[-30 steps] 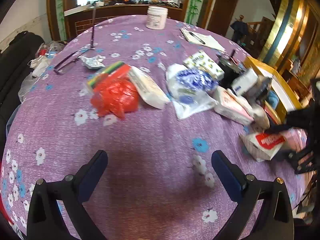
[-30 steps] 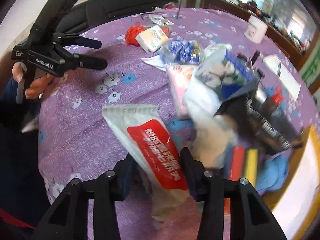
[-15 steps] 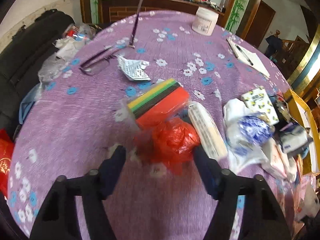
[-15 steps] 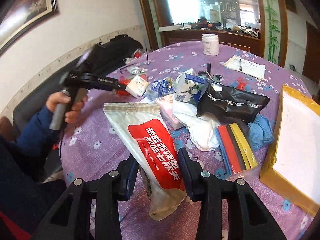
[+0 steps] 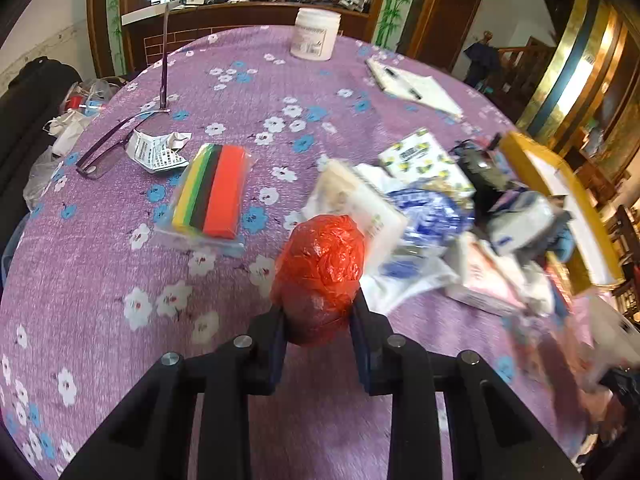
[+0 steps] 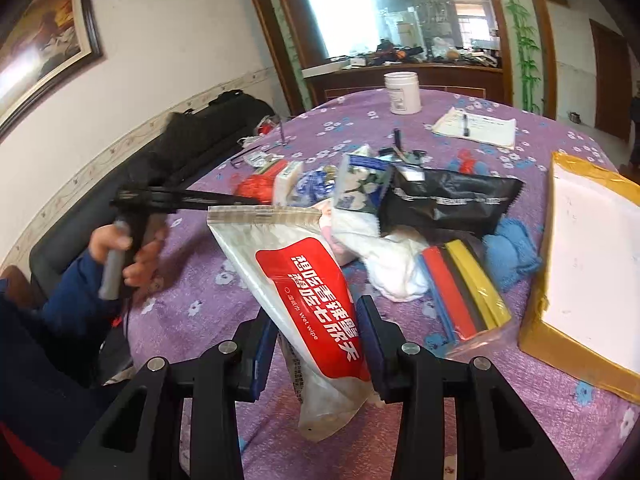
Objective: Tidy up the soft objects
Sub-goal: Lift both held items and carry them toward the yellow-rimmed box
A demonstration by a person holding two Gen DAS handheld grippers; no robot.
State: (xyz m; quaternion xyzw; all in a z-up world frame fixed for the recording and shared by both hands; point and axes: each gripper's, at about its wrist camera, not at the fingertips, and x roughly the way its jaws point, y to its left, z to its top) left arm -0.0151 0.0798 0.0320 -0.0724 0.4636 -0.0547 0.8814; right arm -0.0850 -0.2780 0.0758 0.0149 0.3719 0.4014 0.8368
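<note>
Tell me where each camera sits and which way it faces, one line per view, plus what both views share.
Left wrist: sits on the left tool, looking forward across the purple tablecloth; its two fingers grip a red plastic bundle.
Right wrist: sits on the right tool, looking across the table toward the wall; its fingers grip a wet wipe pack, and the person's left hand shows.
Shared: the white jar, the notepad with a pen and the red bundle appear in both.
</note>
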